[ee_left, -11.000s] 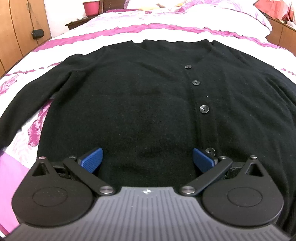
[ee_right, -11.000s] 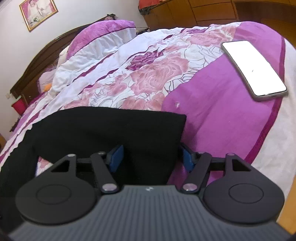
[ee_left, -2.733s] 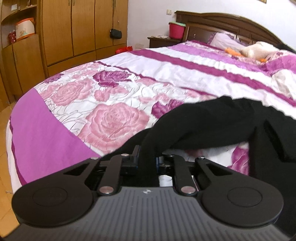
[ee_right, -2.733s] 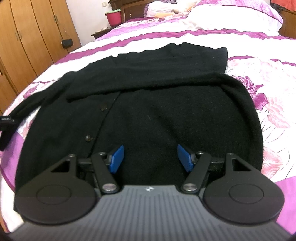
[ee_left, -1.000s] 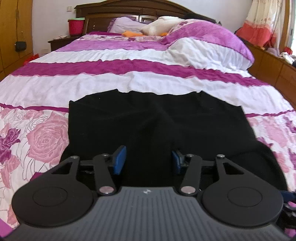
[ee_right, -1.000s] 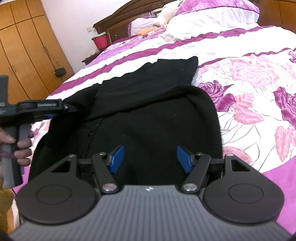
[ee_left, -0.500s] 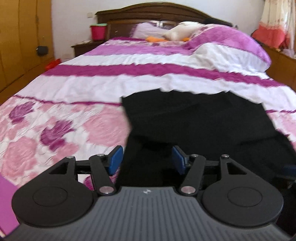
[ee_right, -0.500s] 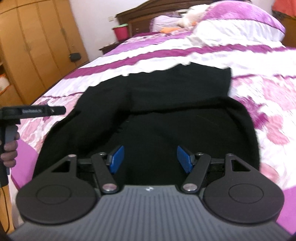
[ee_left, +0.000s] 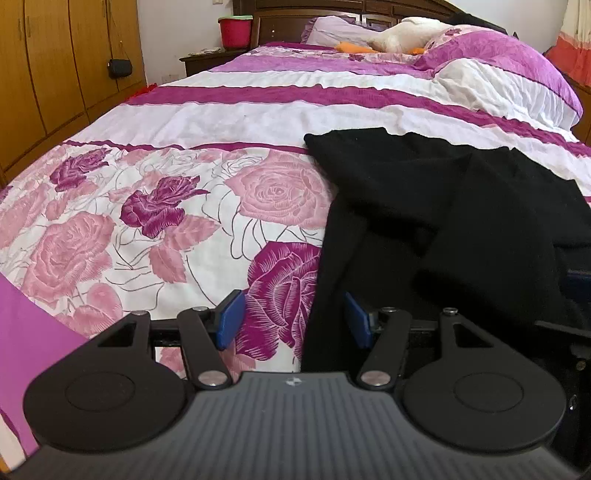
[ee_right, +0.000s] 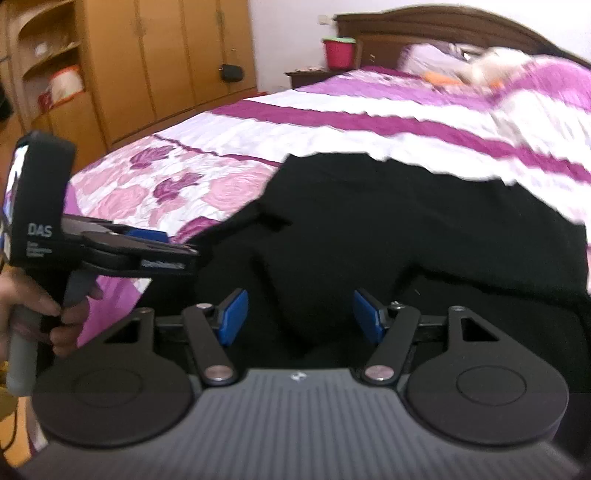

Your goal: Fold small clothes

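A black cardigan (ee_left: 443,206) lies partly folded on the bed's floral cover (ee_left: 155,206), to the right in the left wrist view. My left gripper (ee_left: 294,321) is open, low over the cardigan's left edge. That edge runs between its blue pads (ee_left: 231,319), which do not press on it. In the right wrist view the cardigan (ee_right: 406,229) fills the middle. My right gripper (ee_right: 301,319) is open above the black fabric and holds nothing. The left gripper (ee_right: 162,247) shows there at the left, in a person's hand (ee_right: 62,317).
Wooden wardrobes (ee_left: 62,66) line the left wall. A red bucket (ee_left: 235,31) stands on a nightstand beside the dark headboard. Pillows (ee_left: 491,62) and a white plush toy (ee_left: 406,35) lie at the bed's head. The bed's purple border (ee_left: 29,332) marks its near left edge.
The left view has swung left, so the cardigan now sits at the right, and the left jaws stand slightly wider. The right gripper has rolled and moved closer to the left gripper.
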The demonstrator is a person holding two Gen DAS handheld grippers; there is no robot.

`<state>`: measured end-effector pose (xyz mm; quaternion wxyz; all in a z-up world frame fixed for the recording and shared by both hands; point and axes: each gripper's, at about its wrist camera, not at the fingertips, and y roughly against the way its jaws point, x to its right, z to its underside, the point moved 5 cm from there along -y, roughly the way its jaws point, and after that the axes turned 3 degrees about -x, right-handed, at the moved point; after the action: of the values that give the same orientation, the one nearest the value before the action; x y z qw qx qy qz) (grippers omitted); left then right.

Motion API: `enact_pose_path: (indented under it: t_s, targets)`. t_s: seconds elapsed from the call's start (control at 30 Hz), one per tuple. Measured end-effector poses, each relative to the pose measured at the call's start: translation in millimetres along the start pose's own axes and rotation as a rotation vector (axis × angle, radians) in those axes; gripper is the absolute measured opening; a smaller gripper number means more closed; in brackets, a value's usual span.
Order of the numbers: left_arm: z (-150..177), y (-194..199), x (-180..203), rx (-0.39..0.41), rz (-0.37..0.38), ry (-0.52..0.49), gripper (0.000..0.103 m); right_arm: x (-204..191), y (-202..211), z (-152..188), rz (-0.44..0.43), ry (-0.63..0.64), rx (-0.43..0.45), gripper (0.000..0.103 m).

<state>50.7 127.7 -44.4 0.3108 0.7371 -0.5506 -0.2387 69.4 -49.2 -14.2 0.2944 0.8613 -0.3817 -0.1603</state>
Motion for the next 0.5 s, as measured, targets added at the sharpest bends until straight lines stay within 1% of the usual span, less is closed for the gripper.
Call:
enact_pose_path:
  t_s: [0.07, 0.13, 0.27, 0.4, 0.47, 0.5]
  targets:
    - [1, -1, -2, -0.002, 0.01, 0.009, 0.065, -7, -3, -4, 0.002, 0.045, 0.018, 0.065]
    - [1, -2, -4, -0.004, 0.022, 0.017, 0.066, -12, -7, -5, -0.006, 0.081, 0.014, 0.065]
    - [1, -2, -7, -0.006, 0.036, 0.033, 0.067, -17, -26, -5, 0.002, 0.102, -0.03, 0.065]
    - [2, -3, -9, -0.005, 0.043, 0.037, 0.068, -14, -47, 0, 0.033, 0.102, -0.068, 0.063]
    - [2, -4, -10, -0.005, 0.046, 0.038, 0.069, -12, -56, 3, 0.071, 0.107, -0.059, 0.05]
    - [2, -4, -10, -0.006, 0.047, 0.038, 0.069, -11, -57, 4, 0.087, 0.114, -0.052, 0.046]
